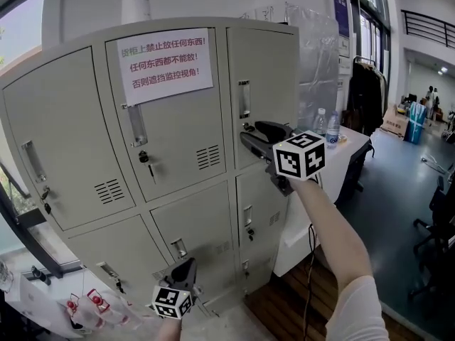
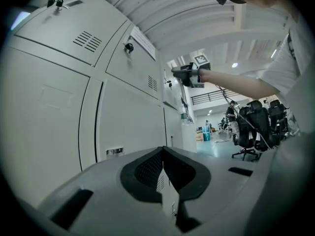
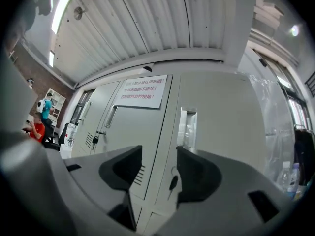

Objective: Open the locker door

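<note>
The left hand-held gripper (image 1: 183, 268) hung low before the bottom row of lockers, its jaws together on nothing. Higher up, the right hand-held gripper (image 1: 257, 135) stood wide open and empty, just short of the top right locker door (image 1: 266, 62), with the key (image 3: 173, 182) showing between its jaws. The approach seemed to be the step in hand. Next it likely needed to close on the recessed handle (image 3: 187, 128) above and pull.

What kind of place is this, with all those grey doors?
Probably an office or workshop space: a bank of grey lockers, office chairs, and water bottles on a table.
</note>
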Tool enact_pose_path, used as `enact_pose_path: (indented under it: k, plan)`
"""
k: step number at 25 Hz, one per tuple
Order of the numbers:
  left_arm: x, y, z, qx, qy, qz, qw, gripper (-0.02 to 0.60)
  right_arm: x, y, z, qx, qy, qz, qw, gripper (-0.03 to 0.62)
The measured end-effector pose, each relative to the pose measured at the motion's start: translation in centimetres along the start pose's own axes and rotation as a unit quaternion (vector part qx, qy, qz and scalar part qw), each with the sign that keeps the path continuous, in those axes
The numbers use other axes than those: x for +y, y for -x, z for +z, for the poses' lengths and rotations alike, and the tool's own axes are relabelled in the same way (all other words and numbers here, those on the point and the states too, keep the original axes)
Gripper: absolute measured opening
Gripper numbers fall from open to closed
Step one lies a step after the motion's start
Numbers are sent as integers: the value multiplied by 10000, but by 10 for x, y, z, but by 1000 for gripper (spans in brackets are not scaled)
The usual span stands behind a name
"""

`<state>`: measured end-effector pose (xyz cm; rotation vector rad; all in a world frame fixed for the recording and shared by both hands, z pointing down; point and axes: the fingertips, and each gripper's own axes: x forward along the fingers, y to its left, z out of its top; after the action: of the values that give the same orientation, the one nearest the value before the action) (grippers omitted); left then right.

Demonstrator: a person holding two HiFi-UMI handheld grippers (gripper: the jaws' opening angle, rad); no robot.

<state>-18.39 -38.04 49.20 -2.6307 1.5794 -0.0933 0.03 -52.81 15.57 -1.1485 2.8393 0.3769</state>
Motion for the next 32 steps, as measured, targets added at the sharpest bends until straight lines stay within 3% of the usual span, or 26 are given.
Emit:
enact_pose_path:
  k: [7, 15, 20, 32]
  plan:
    - [-1, 0, -1, 19, -27, -10, 10000, 8, -24, -46, 32, 69, -63, -42, 9999, 207]
    - [-3, 0, -5, 76, -56, -47, 9999, 8, -33, -69, 32, 149, -270, -1, 9995, 207]
    - [-7, -3, -8, 129, -251, -88, 9996, 8, -36, -75, 31, 173, -243, -154, 9994, 193]
    - [-16, -11, -6, 109, -308, -279, 9991, 8, -38, -60, 33, 89, -199, -350, 9992, 158]
